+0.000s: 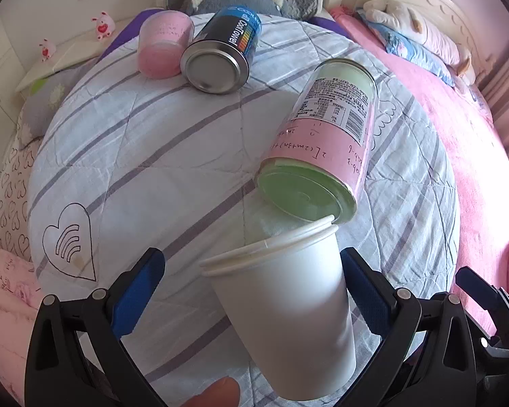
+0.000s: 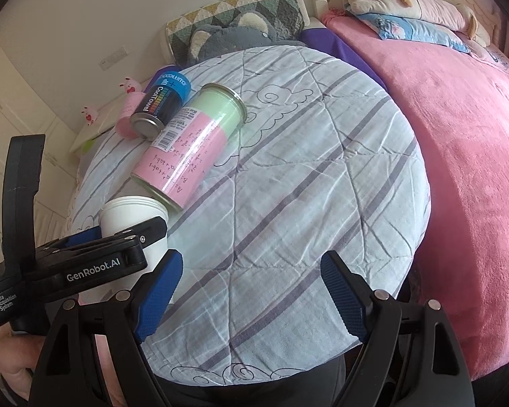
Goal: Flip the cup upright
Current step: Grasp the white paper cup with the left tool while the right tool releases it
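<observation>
A white paper cup (image 1: pixel 285 308) stands rim-up and slightly tilted on the striped quilt, between the fingers of my left gripper (image 1: pixel 254 291). The jaws stand wide; the right blue pad (image 1: pixel 366 291) is at the cup's side and the left pad (image 1: pixel 135 298) is well apart from it. In the right wrist view the same cup (image 2: pixel 132 218) shows at the left, partly hidden by the left gripper's body (image 2: pixel 95 264). My right gripper (image 2: pixel 251 295) is open and empty over the quilt.
A pink and green jar (image 1: pixel 322 142) lies on its side just beyond the cup, its lid near the cup's rim. A dark CoolTowel can (image 1: pixel 224 51) and a pink container (image 1: pixel 164 45) lie farther back. A pink blanket (image 2: pixel 458 169) covers the bed on the right.
</observation>
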`<state>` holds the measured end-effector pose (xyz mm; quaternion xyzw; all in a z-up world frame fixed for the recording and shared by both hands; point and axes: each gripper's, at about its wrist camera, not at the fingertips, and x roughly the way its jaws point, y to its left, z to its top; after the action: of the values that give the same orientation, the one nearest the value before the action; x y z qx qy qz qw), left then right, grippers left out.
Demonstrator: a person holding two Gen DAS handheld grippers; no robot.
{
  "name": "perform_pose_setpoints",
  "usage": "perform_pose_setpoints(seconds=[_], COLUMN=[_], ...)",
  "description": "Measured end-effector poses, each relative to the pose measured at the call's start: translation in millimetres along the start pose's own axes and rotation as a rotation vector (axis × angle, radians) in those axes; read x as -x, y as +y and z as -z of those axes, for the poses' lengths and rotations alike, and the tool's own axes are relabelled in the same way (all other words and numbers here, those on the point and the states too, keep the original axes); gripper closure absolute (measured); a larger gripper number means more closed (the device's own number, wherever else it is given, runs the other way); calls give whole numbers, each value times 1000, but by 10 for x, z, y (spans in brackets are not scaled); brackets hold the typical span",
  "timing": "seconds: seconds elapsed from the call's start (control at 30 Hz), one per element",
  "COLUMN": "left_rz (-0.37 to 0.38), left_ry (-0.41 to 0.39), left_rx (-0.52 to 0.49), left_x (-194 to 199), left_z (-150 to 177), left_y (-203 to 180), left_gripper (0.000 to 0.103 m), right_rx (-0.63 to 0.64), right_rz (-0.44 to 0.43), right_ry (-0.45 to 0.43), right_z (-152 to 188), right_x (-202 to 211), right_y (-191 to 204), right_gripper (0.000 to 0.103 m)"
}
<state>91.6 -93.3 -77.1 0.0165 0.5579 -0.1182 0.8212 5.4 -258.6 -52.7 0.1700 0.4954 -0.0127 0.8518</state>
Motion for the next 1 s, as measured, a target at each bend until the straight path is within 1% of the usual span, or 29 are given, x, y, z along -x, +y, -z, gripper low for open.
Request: perform_pose_setpoints(seconds=[0.2, 0.23, 0.27, 0.3, 0.47, 0.6, 0.73, 1.0], left_rz=[18, 29, 34, 47, 67, 85, 91, 91], left_ry=[-11, -16, -18, -7, -8, -15, -42, -93], left_rx=[18, 21, 21, 19, -5, -31, -51, -59], left_x=[2, -7, -21, -46, -30, 59, 177, 377], left_z=[-37, -53, -66, -75, -90, -78, -72, -22], left_y=[7, 11, 13, 11, 12, 55, 98, 168], left_gripper=[0, 7, 21, 25, 25, 26, 26, 26], right_rx=[-12, -14, -14, -14, -17, -16, -11, 9], right_rz=[0, -1, -1, 0, -1, 1, -3, -12], right_ry=[0, 1, 2, 4, 2, 1, 5, -1], right_z=[-25, -26, -25, -24, -24, -22, -15, 4], right_x=[-3, -9, -11, -17, -8, -2, -15, 14], right_y=[-49, -54, -55, -56, -57, -53, -21, 82], right_gripper=[19, 19, 18, 19, 18, 19, 18, 19])
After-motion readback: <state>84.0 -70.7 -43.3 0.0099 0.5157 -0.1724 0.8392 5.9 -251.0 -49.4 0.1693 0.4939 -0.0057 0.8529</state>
